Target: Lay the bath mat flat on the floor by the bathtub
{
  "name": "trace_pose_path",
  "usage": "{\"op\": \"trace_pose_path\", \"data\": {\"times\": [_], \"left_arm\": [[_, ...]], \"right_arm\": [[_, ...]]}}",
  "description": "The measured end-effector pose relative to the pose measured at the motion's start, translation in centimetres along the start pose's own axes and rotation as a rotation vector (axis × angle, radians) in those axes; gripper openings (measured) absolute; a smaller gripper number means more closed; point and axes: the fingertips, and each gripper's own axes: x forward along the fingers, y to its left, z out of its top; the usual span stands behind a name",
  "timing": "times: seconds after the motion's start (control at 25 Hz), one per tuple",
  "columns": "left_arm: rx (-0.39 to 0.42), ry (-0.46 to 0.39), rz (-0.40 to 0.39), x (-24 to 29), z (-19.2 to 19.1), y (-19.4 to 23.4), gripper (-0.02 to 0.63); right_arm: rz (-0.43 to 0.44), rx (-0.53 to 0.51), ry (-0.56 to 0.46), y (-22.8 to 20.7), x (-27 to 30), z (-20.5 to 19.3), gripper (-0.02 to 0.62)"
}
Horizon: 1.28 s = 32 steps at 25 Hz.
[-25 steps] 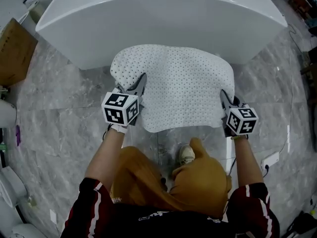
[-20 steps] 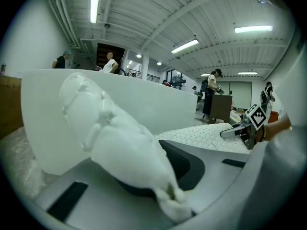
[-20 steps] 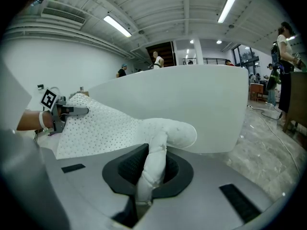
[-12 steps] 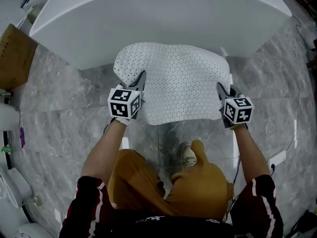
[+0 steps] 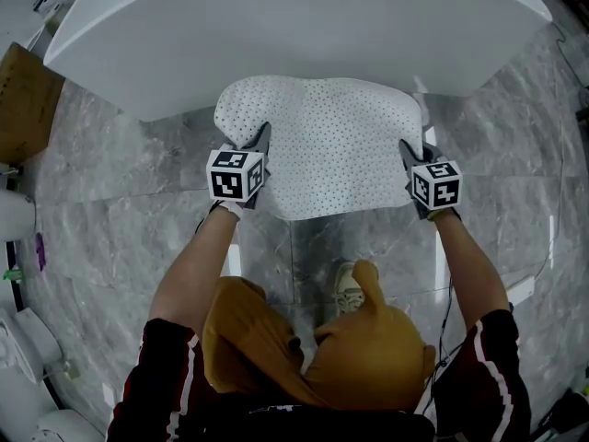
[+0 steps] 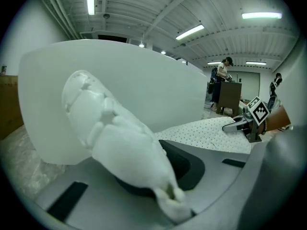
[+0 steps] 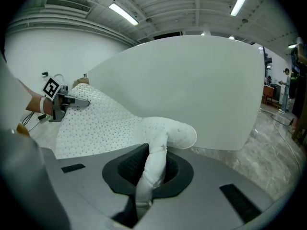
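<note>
A white, dotted bath mat (image 5: 331, 145) hangs stretched between my two grippers, above the grey marble floor and just in front of the white bathtub (image 5: 294, 26). My left gripper (image 5: 260, 145) is shut on the mat's left edge; in the left gripper view that edge bunches up as a thick fold of mat (image 6: 120, 138) between the jaws. My right gripper (image 5: 407, 155) is shut on the right edge, and a pinched fold of mat (image 7: 156, 162) rises from its jaws. The far edge of the mat lies close to the tub wall (image 7: 192, 95).
Grey marble floor (image 5: 110, 228) spreads on both sides. A brown cardboard box (image 5: 28, 99) stands at the left. The person's shoe (image 5: 347, 288) and tan trousers are below the mat. People stand by a brown cabinet (image 6: 229, 97) far behind.
Both grippers have carried the mat forward, closer to the bathtub. The grip on each edge is unchanged.
</note>
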Motion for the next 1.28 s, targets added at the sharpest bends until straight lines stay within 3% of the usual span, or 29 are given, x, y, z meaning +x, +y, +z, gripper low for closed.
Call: {"op": "trace_pose_path", "data": {"times": [0.56, 0.96, 1.28], "left_arm": [[0.001, 0.083, 0.024, 4.3, -3.0, 1.3, 0.035], [0.016, 0.072, 0.035, 5.2, -2.6, 0.9, 0.035], [0.028, 0.080, 0.054, 5.9, -2.7, 1.0, 0.035]], "right_arm": [[-0.019, 0.062, 0.044, -0.1, 4.7, -3.1, 0.044], [-0.044, 0.061, 0.061, 0.0, 6.4, -3.3, 0.053], [-0.106, 0.085, 0.061, -1.2, 6.3, -3.9, 0.137]]}}
